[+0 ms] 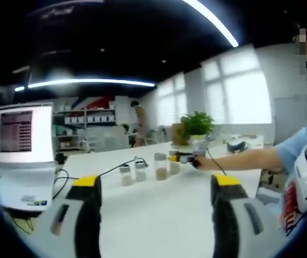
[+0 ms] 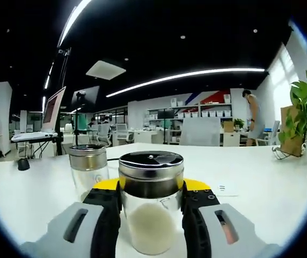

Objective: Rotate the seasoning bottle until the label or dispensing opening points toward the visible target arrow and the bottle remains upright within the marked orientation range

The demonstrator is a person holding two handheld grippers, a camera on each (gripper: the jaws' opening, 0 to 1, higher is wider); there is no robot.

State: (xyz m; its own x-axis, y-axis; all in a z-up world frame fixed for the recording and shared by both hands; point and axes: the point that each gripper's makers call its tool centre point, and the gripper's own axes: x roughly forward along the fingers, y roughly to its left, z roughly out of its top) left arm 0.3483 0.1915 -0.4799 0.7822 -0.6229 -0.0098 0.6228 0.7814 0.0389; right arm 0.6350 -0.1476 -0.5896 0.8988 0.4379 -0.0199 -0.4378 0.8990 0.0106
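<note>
Right gripper view looks along the right gripper (image 2: 151, 215), whose two grey jaws with black pads and yellow tips are closed against the sides of a seasoning bottle (image 2: 151, 201). The bottle is a clear glass jar with a shiny metal collar and a dark lid, standing upright on the white worktop (image 2: 250, 177) and partly filled with a pale powder. Just beside it, a little farther from the camera, stands a second jar (image 2: 88, 169) of the same kind. A small printed slip (image 2: 224, 188) lies flat on the worktop beyond the bottle. At the worktop's edge a leafy potted plant (image 2: 306, 105) stands next to a brown box. Left gripper view shows the left gripper (image 1: 156, 201) held above the same worktop (image 1: 159, 226) with its jaws spread wide apart and nothing between them. Toward the far edge of the worktop a row of four jars runs across; the right gripper (image 1: 184, 158) meets the end jar, the seasoning bottle (image 1: 174, 162), held there by a person's hand (image 1: 202, 161) with a bare forearm and blue sleeve. An open laptop (image 1: 23, 156) with a lit screen sits near the worktop's corner, with a black cable (image 1: 116, 169) trailing toward the jars.
</note>
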